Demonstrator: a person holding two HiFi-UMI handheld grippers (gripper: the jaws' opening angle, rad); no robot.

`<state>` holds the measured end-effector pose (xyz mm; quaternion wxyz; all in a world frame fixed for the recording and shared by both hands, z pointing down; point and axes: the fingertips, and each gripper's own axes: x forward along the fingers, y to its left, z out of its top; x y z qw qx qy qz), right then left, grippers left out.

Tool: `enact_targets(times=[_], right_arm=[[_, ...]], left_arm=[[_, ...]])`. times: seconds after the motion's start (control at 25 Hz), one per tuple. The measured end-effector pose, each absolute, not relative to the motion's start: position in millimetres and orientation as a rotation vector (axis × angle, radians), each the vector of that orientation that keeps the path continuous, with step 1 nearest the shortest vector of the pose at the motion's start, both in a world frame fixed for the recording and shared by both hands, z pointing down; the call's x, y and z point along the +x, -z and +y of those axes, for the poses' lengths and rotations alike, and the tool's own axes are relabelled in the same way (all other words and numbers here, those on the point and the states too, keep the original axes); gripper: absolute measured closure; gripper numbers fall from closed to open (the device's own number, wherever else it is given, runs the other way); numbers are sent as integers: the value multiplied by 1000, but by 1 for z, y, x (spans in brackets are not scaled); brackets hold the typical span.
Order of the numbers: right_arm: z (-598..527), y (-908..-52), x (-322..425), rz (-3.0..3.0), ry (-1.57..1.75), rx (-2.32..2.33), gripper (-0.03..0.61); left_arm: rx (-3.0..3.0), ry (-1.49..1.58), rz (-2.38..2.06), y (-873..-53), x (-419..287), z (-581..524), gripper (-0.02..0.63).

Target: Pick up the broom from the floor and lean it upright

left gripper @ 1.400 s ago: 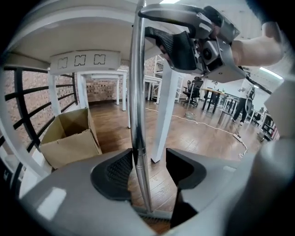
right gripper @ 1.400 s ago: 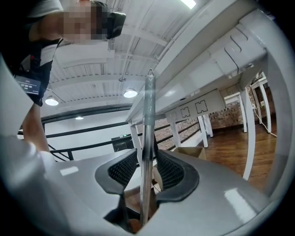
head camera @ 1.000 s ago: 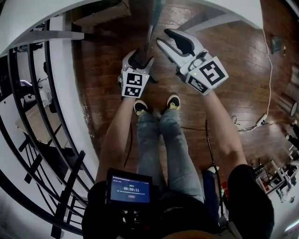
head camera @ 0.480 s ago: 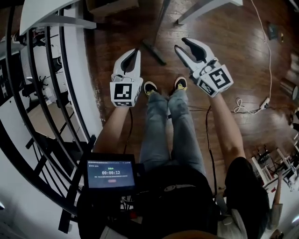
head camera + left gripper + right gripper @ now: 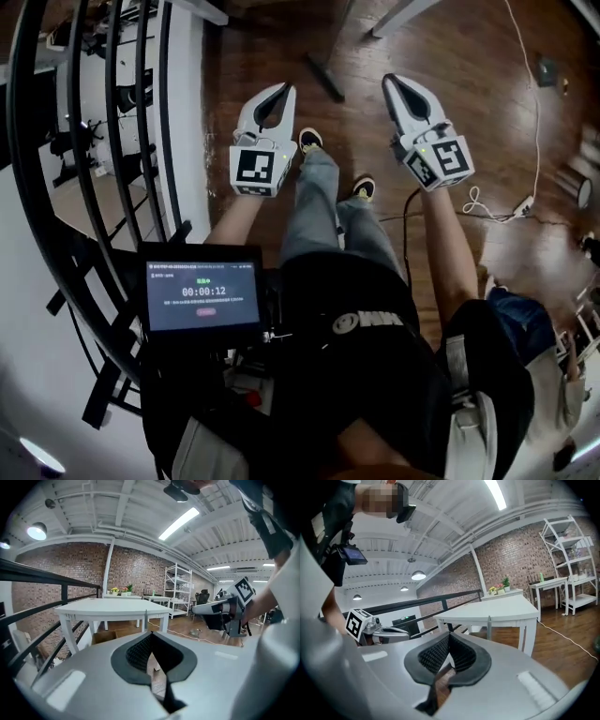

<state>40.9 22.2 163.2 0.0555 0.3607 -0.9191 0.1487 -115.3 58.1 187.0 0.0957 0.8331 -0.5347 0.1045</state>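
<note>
Evidently the main work is finished. The broom [image 5: 323, 77] is seen with its dark head on the wooden floor [image 5: 487, 122] at the far side of the scene, beyond the person's shoes [image 5: 310, 141]. Its handle rises toward the white counter [image 5: 112, 609]. In both gripper views the thin handle is shown upright in front of the counter's near edge. Whether the handle actually touches that edge cannot be told, but it is judged to be leaning there.

The left tongs [image 5: 284, 90] are closed, pad against pad, and nothing is gripped. The right tongs [image 5: 394, 81] have just been closing and are shut as well, with nothing between them. Both are held well apart from the broom, side by side above the shoes, and are pointed roughly toward the counter.

Picking up and leaning are therefore judged done. Nothing of the task appears to be left, unless the broom head should slip on the smooth boards.
</note>
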Motion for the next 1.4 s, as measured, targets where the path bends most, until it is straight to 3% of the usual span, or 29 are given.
enact_targets(times=[0.36,0.68,0.96,1.4], right_arm=[[58,-168,54,-2794,-468,1135,575],[15,-104,124,-2900,-368,1096,575],[59,-36,153,-2947,-282,1080,575],[99,-34,155,-2971,-272,1003,577]], left_arm=[[2563,-265,-1592,-153,-87,70,598],[2596,-183,-1691,-83,-7,52,598],[2614,-145,-1691,-19,42,104,597],[2708,-149,-1619,-7,81,114,597]])
